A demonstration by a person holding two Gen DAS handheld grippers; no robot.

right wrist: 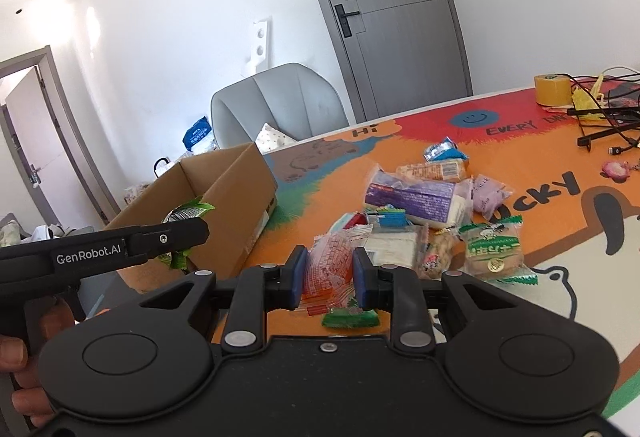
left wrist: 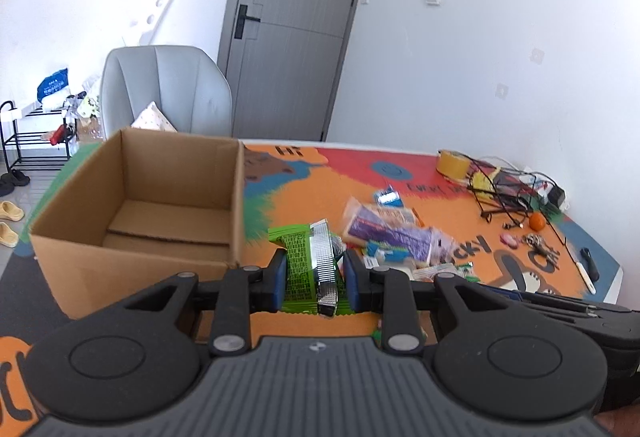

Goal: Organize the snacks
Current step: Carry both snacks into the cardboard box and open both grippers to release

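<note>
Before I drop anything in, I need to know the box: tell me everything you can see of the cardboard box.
The cardboard box is plain brown corrugated card, open at the top, walls upright. Its inside shows only the folded bottom flaps, no snacks. It sits upright on the colourful printed mat at the table's left end, left of the snack pile and apart from it. A pale label shows on its outer side in the right wrist view. The left gripper, shut on a green snack packet, is near its right front corner.
</note>
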